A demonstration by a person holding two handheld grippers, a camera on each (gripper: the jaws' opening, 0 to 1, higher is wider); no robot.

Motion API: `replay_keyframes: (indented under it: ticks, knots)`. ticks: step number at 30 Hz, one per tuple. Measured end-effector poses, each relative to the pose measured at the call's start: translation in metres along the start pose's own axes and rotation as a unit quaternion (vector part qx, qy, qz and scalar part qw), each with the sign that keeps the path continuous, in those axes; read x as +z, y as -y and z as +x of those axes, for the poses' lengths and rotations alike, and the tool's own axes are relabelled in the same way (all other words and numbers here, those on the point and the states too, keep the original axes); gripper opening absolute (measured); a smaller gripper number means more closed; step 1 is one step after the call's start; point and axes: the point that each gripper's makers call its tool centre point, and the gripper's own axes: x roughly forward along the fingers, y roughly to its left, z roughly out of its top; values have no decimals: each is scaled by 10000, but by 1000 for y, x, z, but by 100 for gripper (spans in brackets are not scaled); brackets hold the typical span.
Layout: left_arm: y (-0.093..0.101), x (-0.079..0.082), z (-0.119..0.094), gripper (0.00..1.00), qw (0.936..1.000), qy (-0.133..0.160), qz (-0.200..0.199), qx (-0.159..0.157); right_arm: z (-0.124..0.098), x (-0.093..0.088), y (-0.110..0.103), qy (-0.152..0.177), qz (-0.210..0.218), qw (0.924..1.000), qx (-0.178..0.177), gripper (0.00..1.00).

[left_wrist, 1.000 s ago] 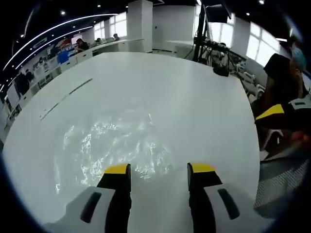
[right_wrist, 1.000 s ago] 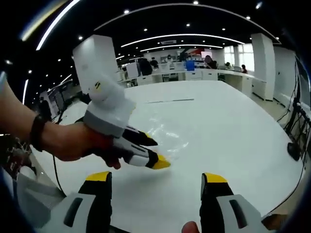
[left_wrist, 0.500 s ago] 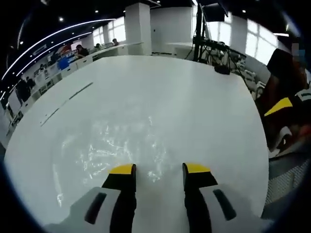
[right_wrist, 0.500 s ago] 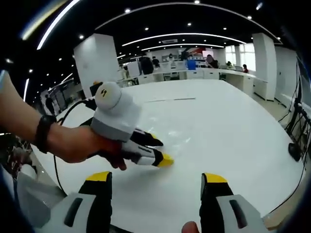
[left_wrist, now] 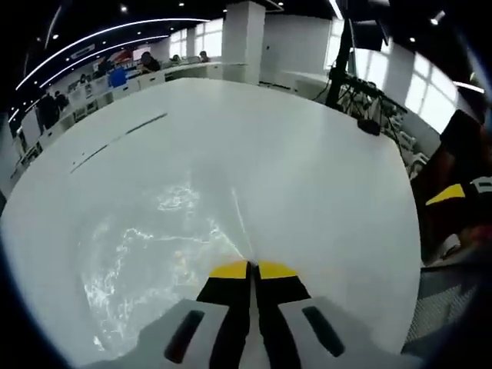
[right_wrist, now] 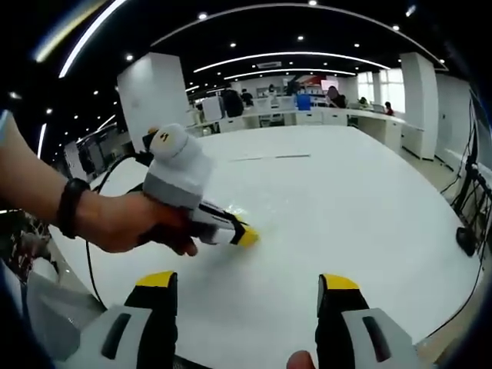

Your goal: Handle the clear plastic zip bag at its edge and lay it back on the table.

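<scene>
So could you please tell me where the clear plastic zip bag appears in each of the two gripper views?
Left gripper view: the clear plastic zip bag lies crinkled on the white table, lower left of centre, its edge between the closed left gripper.
Right gripper view: the bag is faint, left of centre, just beyond the left gripper.
Shared landmark: the dark line on the table.
</scene>
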Motion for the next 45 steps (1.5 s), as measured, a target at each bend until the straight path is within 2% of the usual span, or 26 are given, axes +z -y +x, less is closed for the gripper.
replay_keyframes:
  ticks: [3, 5, 9, 12, 13, 14, 19, 25, 30, 32, 34, 38, 45]
  knots:
    - [-3, -2, -7, 0, 10000, 18, 7, -7, 0, 0, 0, -12, -12, 10000, 1, 74]
    - [3, 3, -16, 0, 9999, 47, 77, -61, -1, 0, -2, -20, -25, 10000, 12, 74]
    - [-3, 2, -28, 0, 9997, 106, 196, -130, 0, -1, -3, -35, -46, 10000, 25, 73]
    - [-9, -4, -34, 0, 9995, 144, 246, -166, 1, -1, -4, -49, -72, 10000, 45, 72]
    - [-7, -5, -39, 0, 9982, 173, 534, -211, 1, -1, -4, -43, -68, 10000, 57, 72]
    - [-1, -9, -44, 0, 9976, 145, 650, -205, 1, -1, -4, -43, -78, 9999, 66, 72]
    - [2, -20, -62, 0, 9974, 145, 659, -235, 1, -2, -7, -69, -133, 9998, 105, 71]
    - [3, -30, -83, 0, 9955, 193, 887, -257, 0, 1, -11, -20, -301, 9994, 141, 68]
    - [0, -33, -103, 0, 9951, 254, 914, -262, 1, 1, -14, -53, -424, 9990, 144, 67]
    - [1, -34, -113, 0, 9949, 314, 918, -266, 4, 1, -15, -96, -572, 9982, 144, 66]
    - [3, -37, -122, 0, 9946, 338, 936, -304, 5, -2, -17, -200, -913, 9956, 111, 65]
    - [3, -48, -134, 0, 9941, 314, 972, -358, 9, -3, -31, -275, -1352, 9901, 245, 64]
    - [13, -64, -155, 0, 9938, 275, 889, -604, 12, -8, -44, -379, -1838, 9815, 391, 62]
